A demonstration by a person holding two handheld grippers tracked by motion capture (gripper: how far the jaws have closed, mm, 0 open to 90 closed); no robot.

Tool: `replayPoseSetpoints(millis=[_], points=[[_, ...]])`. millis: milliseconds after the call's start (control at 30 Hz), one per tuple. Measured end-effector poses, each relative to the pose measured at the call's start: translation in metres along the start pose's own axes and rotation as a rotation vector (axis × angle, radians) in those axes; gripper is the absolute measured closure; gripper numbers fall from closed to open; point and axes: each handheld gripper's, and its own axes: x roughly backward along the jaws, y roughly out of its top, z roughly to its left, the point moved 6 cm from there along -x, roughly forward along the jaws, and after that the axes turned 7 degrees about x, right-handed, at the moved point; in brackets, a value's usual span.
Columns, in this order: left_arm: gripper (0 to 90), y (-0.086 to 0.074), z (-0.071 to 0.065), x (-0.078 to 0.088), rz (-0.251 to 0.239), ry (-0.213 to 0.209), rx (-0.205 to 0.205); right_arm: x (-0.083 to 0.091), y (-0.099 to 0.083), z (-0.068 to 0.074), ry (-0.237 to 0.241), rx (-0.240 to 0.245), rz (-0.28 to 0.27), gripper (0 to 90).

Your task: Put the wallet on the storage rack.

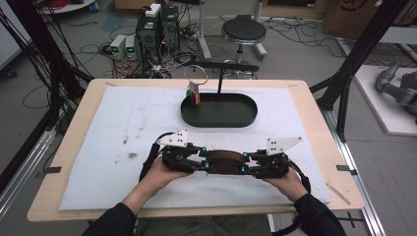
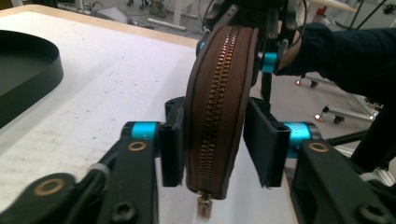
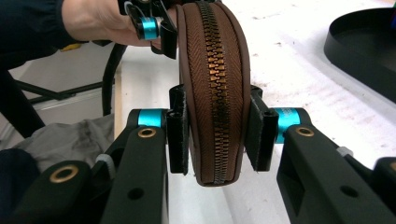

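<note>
A brown zippered pouch (image 1: 226, 161) is held edge-up just above the white mat (image 1: 123, 128), near the table's front edge, between both grippers. My left gripper (image 1: 209, 163) straddles its left end. In the left gripper view the pouch (image 2: 217, 84) stands between the pads (image 2: 172, 149), which sit at its sides without squeezing, and the zipper pull (image 2: 204, 205) hangs at the near end. My right gripper (image 1: 244, 164) takes the right end. In the right gripper view its pads (image 3: 178, 135) press into both sides of the pouch (image 3: 212, 60).
A black oval tray (image 1: 196, 120) sits at the mat's far middle, with a thin black post and crossbar rising from it. A wire ring with a small tag (image 1: 193, 88) hangs by its left end. A stool (image 1: 243, 30) and computers stand on the floor beyond.
</note>
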Motion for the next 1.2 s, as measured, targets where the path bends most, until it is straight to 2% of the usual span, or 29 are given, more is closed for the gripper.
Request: replayPoseSetpoints(millis=[133,267,433,500,600,700,833,1033,1200], points=[[47.9,0.002,-0.001,0.003,-0.007,0.014,-0.001,0.000,0.000,-0.001,-0.011,0.004,0.005,67.4],[39.2,0.005,-0.003,0.010,-0.014,0.046,-0.027,0.002,0.002,-0.003,-0.030,0.005,-0.003,67.5],[32.6,0.008,-0.005,0.025,-0.034,0.099,-0.056,0.007,0.010,-0.006,-0.069,0.011,-0.019,67.5],[31.6,0.009,-0.004,0.033,-0.040,0.129,-0.068,0.010,0.016,-0.009,-0.100,0.020,-0.021,67.6],[28.6,0.010,-0.002,0.045,-0.070,0.180,-0.057,0.015,0.023,-0.014,-0.136,0.016,-0.045,67.7],[27.8,0.009,-0.001,0.057,-0.085,0.223,-0.063,0.019,0.028,-0.021,-0.171,0.007,-0.055,67.7],[26.3,0.008,-0.002,0.069,-0.102,0.260,-0.068,0.025,0.033,-0.032,-0.215,0.000,-0.076,67.7],[25.1,0.000,-0.002,0.093,-0.134,0.333,-0.061,0.029,0.040,-0.045,-0.267,-0.008,-0.097,67.8],[25.0,-0.012,0.001,0.111,-0.163,0.398,-0.042,0.026,0.047,-0.056,-0.292,-0.020,-0.103,67.8]])
